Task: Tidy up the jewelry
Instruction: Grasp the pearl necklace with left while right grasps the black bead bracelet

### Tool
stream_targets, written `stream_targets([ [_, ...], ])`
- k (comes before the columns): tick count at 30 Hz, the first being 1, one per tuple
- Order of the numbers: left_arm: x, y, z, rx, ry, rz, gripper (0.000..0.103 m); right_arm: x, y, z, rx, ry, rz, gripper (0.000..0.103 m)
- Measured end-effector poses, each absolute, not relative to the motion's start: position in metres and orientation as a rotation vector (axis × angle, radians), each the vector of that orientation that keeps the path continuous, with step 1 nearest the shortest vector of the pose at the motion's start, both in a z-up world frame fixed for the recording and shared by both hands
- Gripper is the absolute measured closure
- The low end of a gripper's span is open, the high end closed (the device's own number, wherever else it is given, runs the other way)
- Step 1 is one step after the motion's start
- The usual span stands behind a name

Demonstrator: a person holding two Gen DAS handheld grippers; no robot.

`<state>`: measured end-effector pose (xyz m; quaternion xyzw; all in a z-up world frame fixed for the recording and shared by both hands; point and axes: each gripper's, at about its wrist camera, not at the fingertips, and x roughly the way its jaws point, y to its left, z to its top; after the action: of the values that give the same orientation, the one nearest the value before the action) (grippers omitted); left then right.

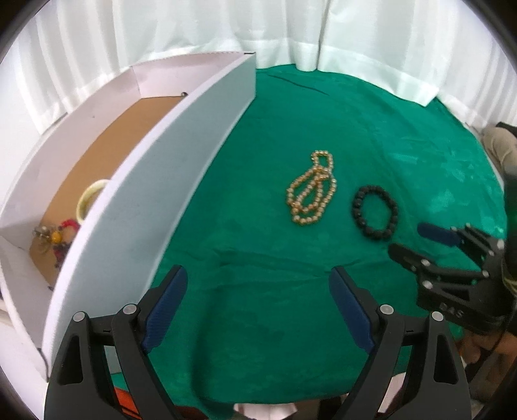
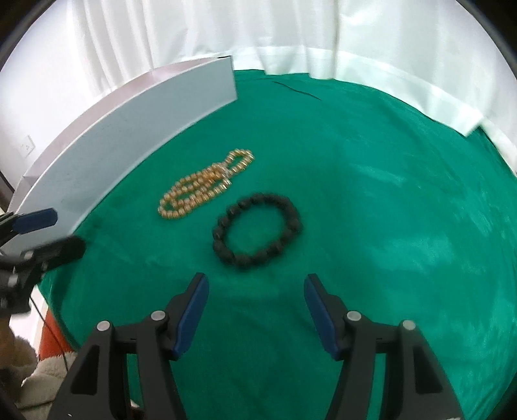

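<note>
A gold bead necklace (image 1: 311,191) (image 2: 203,190) lies bunched on the green cloth (image 1: 274,258), with a black bead bracelet (image 1: 374,211) (image 2: 257,235) just right of it. My left gripper (image 1: 258,284) hovers open over bare cloth, near the white box's wall (image 1: 161,181). My right gripper (image 2: 255,287) is open with nothing between its fingers, just short of the black bracelet; it also shows in the left wrist view as the right gripper (image 1: 410,239). Inside the box lie a pale bangle (image 1: 89,197) and a red and yellow beaded piece (image 1: 58,237).
The white box (image 2: 129,129) stands along the left side of the cloth. White curtain (image 1: 258,29) hangs behind the table. The cloth's right part (image 2: 404,210) holds no objects. The left gripper (image 2: 48,232) shows at the left edge of the right wrist view.
</note>
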<state>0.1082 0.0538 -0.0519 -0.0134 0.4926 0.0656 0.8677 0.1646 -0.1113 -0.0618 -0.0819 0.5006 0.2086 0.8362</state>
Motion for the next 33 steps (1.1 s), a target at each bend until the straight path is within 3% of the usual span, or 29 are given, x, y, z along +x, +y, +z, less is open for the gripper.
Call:
stream_targets([
  [13, 0.116, 0.058, -0.056, -0.002, 1.039, 0.149, 0.013, 0.184, -0.07, -0.082, -0.383, 1.037, 0.422, 0.04],
  [22, 0.167, 0.052, -0.063, -0.019, 1.043, 0.047, 0.013, 0.195, -0.15, -0.07, -0.185, 1.069, 0.304, 0.04],
  [33, 0.242, 0.002, -0.117, 0.118, 1.142, -0.051, 0.013, 0.147, -0.218, -0.051, 0.007, 1.049, 0.284, 0.04],
])
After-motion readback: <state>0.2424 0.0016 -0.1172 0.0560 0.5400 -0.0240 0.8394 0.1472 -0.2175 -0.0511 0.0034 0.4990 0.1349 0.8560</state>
